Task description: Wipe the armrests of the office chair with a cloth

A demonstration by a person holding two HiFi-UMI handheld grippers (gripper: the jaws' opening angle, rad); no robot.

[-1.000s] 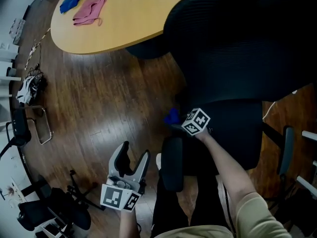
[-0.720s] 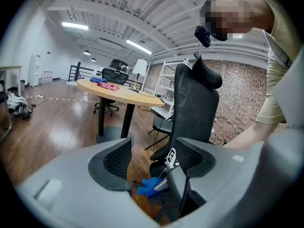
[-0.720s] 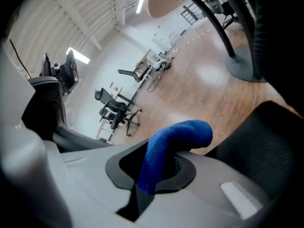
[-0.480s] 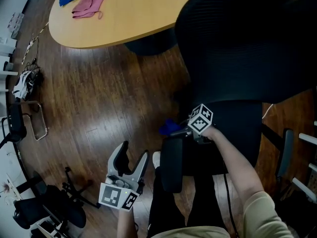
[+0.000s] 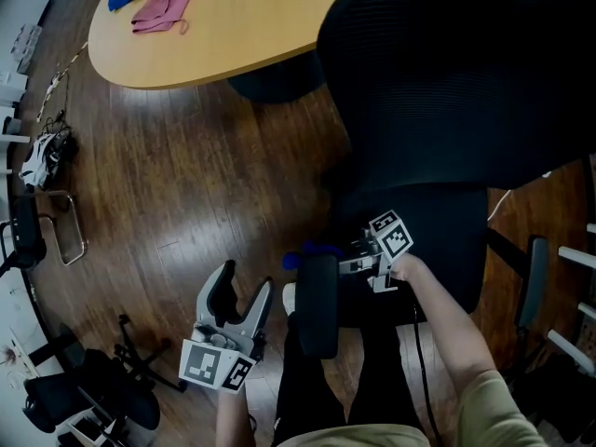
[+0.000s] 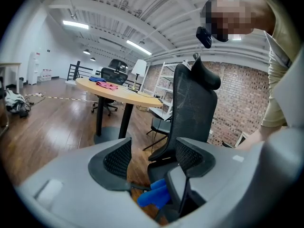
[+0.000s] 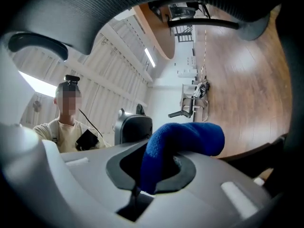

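Head view: dark plank floor [image 5: 186, 194] under office chair [image 5: 447, 91] (table [image 5: 233, 35] beyond).

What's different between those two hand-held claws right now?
The left gripper has its jaws apart and empty; the right gripper has its jaws shut on a blue cloth. The left gripper hangs over the wooden floor beside the armrest; the right gripper holds its cloth at the armrest's far end. Both are grey, hand-held tools.

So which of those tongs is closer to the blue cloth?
Right. The right tongs are shut on the blue cloth at the end of the armrest. The left tongs hang open, apart from it, off to the armrest's left over the floor.
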